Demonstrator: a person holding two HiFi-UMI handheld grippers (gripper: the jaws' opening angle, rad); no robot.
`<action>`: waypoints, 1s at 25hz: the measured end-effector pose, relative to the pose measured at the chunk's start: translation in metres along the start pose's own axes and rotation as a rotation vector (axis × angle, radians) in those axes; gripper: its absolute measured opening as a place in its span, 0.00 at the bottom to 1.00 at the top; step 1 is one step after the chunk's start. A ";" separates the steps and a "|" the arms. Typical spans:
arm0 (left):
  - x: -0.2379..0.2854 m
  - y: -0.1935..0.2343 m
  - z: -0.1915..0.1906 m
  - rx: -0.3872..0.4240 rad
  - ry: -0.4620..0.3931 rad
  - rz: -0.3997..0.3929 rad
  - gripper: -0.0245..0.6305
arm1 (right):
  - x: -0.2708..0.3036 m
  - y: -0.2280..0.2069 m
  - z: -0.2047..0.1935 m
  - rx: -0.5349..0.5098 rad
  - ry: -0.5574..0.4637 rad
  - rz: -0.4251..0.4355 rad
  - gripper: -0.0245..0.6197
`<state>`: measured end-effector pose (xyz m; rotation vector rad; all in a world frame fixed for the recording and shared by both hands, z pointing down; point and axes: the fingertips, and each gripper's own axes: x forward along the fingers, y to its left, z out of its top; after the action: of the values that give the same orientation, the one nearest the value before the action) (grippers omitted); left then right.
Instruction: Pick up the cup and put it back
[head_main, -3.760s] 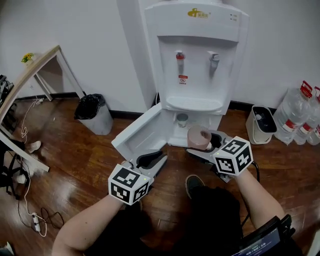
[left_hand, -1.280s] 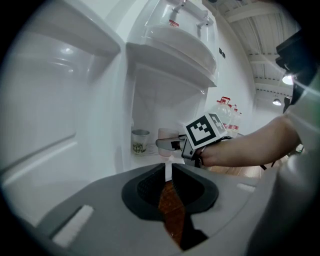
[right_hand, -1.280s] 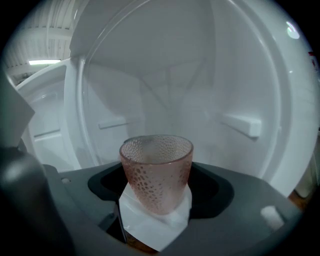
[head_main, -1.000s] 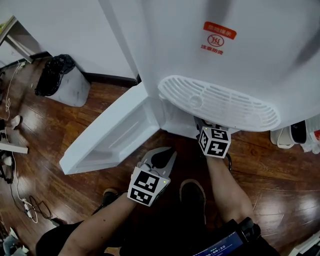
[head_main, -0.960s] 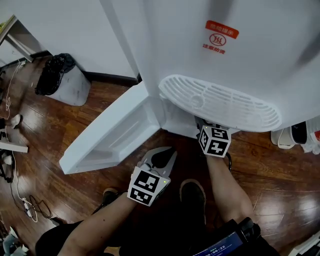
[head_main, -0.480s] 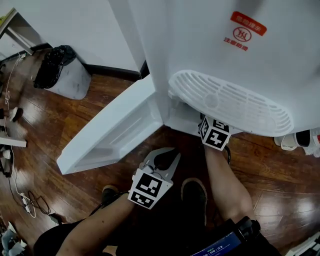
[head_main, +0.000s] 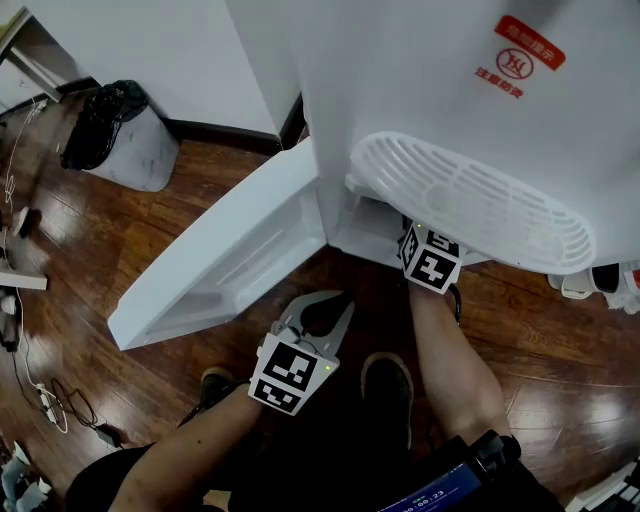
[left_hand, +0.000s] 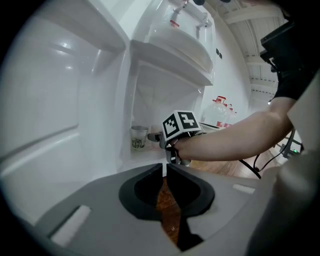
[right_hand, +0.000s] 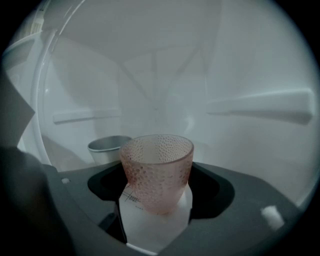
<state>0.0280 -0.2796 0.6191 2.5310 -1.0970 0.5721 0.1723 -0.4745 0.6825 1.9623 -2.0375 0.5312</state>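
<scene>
A pink dimpled glass cup (right_hand: 156, 172) stands upright between the jaws of my right gripper (right_hand: 158, 186), which is shut on it. Cup and gripper are inside the white lower cabinet of the water dispenser (head_main: 450, 90), just above the cabinet floor. In the head view only the right gripper's marker cube (head_main: 431, 260) shows, under the drip tray (head_main: 470, 200); the cup is hidden there. My left gripper (head_main: 338, 303) hangs over the wooden floor in front of the cabinet, shut and empty (left_hand: 164, 167).
A second small cup (right_hand: 110, 148) stands at the back left of the cabinet, close behind the pink one. The cabinet door (head_main: 240, 250) is swung open to the left. A bin with a black bag (head_main: 115, 140) stands by the wall.
Since the earliest frame my right gripper has carried the cup from in front of the cabinet into it. Over the last second it has edged a little further in. The left gripper has stayed put.
</scene>
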 end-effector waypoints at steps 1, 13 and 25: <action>-0.001 0.001 0.000 -0.003 0.000 0.002 0.10 | 0.000 0.000 0.000 0.002 0.002 0.000 0.62; -0.013 0.000 0.000 0.017 0.002 -0.008 0.10 | -0.023 0.012 -0.010 0.016 0.044 0.054 0.68; -0.062 0.000 0.037 0.115 -0.063 -0.009 0.12 | -0.148 0.062 0.014 0.005 0.016 0.284 0.49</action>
<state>-0.0024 -0.2579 0.5571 2.6679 -1.1027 0.5725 0.1188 -0.3460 0.6014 1.6727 -2.3209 0.6083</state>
